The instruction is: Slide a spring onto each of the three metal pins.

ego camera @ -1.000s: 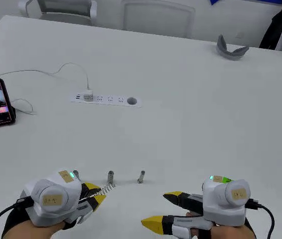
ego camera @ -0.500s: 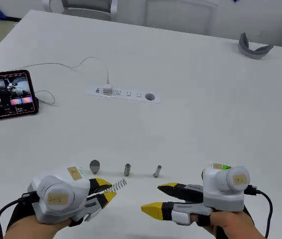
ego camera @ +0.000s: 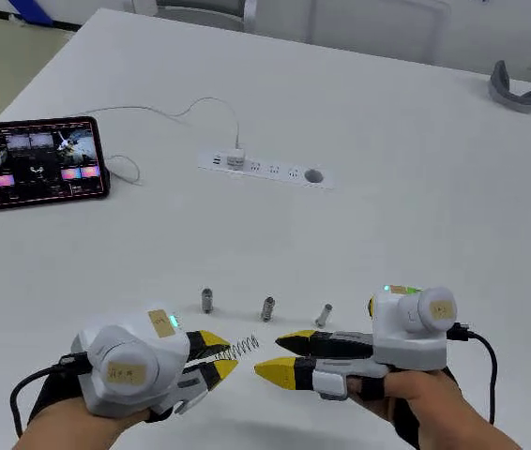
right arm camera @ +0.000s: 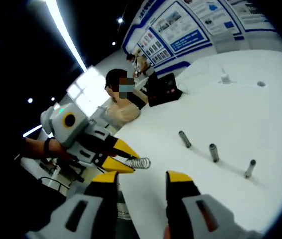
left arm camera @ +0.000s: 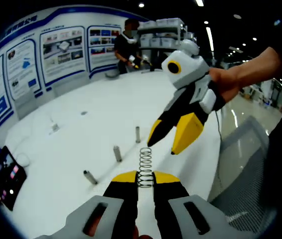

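In the head view, the left gripper point(ego camera: 225, 356) is at 7 o'clock of the picture. It pinches one end of a spring point(ego camera: 244, 348) between its yellow tips. The spring sticks out toward 2 o'clock, over the white table point(ego camera: 416, 216). The right gripper point(ego camera: 269, 357) is at 5 o'clock with its jaws spread. Its tips are near the free end of the spring and do not touch it. Three pins point(ego camera: 267, 308) stand in a row on the table, at 12 o'clock from the tips. A power strip point(ego camera: 265, 170) lies further away at 12 o'clock, and a tablet point(ego camera: 33, 161) lies at 10 o'clock.

In the left gripper view, the left gripper's own jaws are pressed on the lowest coils of the spring, which rises toward 12 o'clock. The right gripper hangs at 1 o'clock from the spring, jaws apart. The pins stand at 10 o'clock from the spring.

In the right gripper view, the right gripper's own jaws are wide apart at 6 o'clock. The left gripper comes in from 9 o'clock and holds the spring just above them. The pins stand at 3 o'clock.
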Demonstrator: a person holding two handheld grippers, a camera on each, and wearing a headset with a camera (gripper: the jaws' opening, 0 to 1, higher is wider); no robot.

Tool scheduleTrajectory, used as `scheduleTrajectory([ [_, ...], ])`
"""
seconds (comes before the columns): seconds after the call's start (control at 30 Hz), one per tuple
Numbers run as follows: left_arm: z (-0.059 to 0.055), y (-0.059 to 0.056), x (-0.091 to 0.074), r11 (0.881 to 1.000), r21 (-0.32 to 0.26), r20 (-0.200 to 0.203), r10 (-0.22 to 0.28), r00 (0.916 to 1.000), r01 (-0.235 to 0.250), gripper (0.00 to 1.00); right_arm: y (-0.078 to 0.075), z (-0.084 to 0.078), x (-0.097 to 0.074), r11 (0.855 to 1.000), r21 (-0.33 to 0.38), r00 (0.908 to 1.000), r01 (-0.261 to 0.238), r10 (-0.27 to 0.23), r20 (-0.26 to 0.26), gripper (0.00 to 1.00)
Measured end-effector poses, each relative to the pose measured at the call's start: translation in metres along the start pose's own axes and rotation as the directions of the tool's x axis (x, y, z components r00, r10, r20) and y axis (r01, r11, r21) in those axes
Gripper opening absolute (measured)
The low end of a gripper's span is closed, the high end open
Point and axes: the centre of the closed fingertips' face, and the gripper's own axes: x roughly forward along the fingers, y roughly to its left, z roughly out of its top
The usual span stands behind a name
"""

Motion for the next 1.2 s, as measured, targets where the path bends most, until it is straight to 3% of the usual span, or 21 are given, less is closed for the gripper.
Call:
scheduleTrajectory([
  [0.33, 0.005, -0.007, -0.005, 0.999, 0.026, 0.012, -0.020, 0.9997, 0.020, 0.10, 0.016, 0.006, 0.015, 0.991, 0.087, 0.9950, -0.100, 0.098, 0.020, 0.26],
  [0.5, 0.003, -0.007, -0.004, 0.999, 0.035, 0.003, -0.026, 0.9997, 0.026, 0.10, 0.019, 0.011, 0.014, 0.989, 0.083, 0.9925, -0.120, 0.118, 0.032, 0.17],
  [0.73, 0.008, -0.009, 0.000, 0.998, 0.043, 0.006, -0.046, 0.9989, 0.045, 0.10, 0.019, 0.012, 0.012, 0.991, 0.063, 0.9931, -0.117, 0.116, 0.018, 0.15],
  [0.83, 0.011, -0.011, 0.003, 0.997, 0.047, 0.007, -0.056, 0.9984, 0.055, 0.10, 0.018, 0.015, 0.010, 0.993, 0.035, 0.9936, -0.112, 0.112, 0.013, 0.12],
  [1.0, 0.012, -0.012, 0.005, 0.996, 0.045, 0.007, -0.071, 0.9974, 0.071, 0.10, 0.018, 0.013, 0.007, 0.993, -0.069, 0.9942, -0.097, 0.093, -0.053, 0.12],
  [1.2, 0.014, -0.016, 0.008, 0.994, 0.051, 0.008, -0.093, 0.9957, 0.092, 0.10, 0.021, 0.008, 0.005, 0.973, -0.206, 0.9843, -0.109, 0.076, -0.159, 0.12],
])
